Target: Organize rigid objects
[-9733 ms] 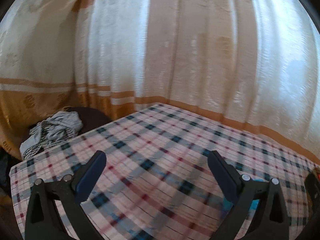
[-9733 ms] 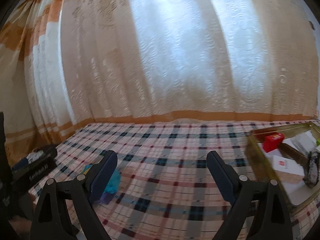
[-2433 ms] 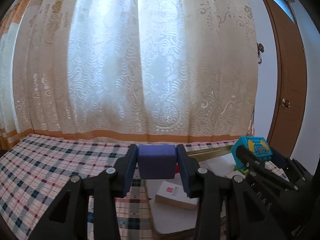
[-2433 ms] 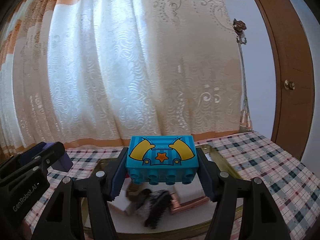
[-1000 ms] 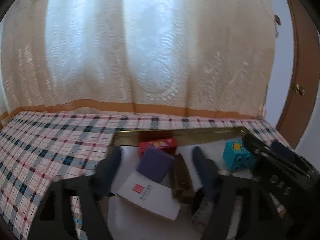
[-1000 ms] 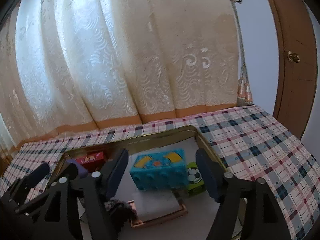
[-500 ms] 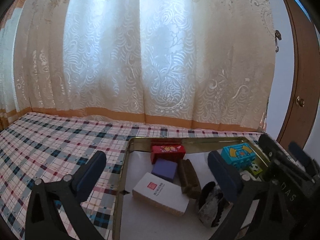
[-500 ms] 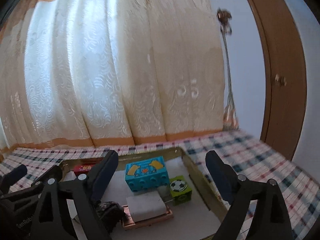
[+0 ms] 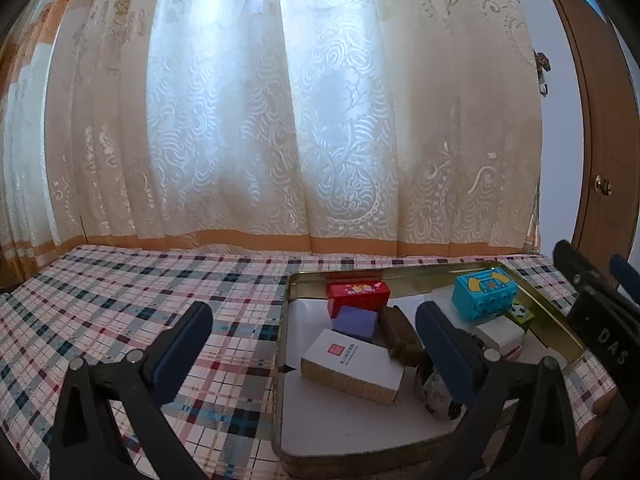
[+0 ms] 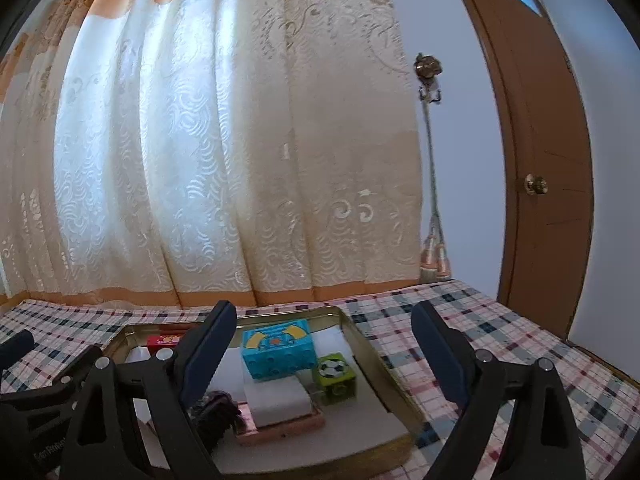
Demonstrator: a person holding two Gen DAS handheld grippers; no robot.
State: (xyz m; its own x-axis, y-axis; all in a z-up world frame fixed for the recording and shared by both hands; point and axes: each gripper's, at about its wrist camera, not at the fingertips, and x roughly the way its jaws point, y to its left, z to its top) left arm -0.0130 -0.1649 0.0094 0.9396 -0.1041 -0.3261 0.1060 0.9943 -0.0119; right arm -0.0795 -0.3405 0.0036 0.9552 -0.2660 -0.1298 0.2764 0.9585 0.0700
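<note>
Left wrist view: the left tool (image 9: 310, 326) stands wide with nothing between its pads; its jaws have just been opening. The gold tray (image 9: 285, 320) lies at about 2 o'clock from it, on a plaid-covered surface (image 9: 140, 300) that may be a bed or a desk. In the tray, the purple block (image 9: 355, 322) sits at 1 o'clock, just in front of the red block (image 9: 358, 296) and apparently touching it. A white box (image 9: 352, 360) lies nearest the tool, its long axis running from 10 to 4 o'clock. A brown bar (image 9: 402, 334) lies beside the purple block with its long axis roughly along 11 to 5. The blue brick (image 9: 484, 294) sits toward the far right corner, well apart from this tool. The right tool's body (image 9: 596, 320) enters at 3 o'clock.

Right wrist view: the right tool (image 10: 320, 352) is also wide and empty, its jaws having just been opening. The blue brick (image 10: 278, 348) sits at 12 o'clock between the fingers' lines, untouched, its yellow-and-star face up and studs facing the camera, long axis running 9 to 3. It rests partly on a white slab (image 10: 278, 400). A green football cube (image 10: 336, 378) sits just right of it.

Judging by this, both carried blocks are placed; the right hand is nearer the blue brick, the left nearer the purple block. Whether anything is left outside the tray cannot be told.
</note>
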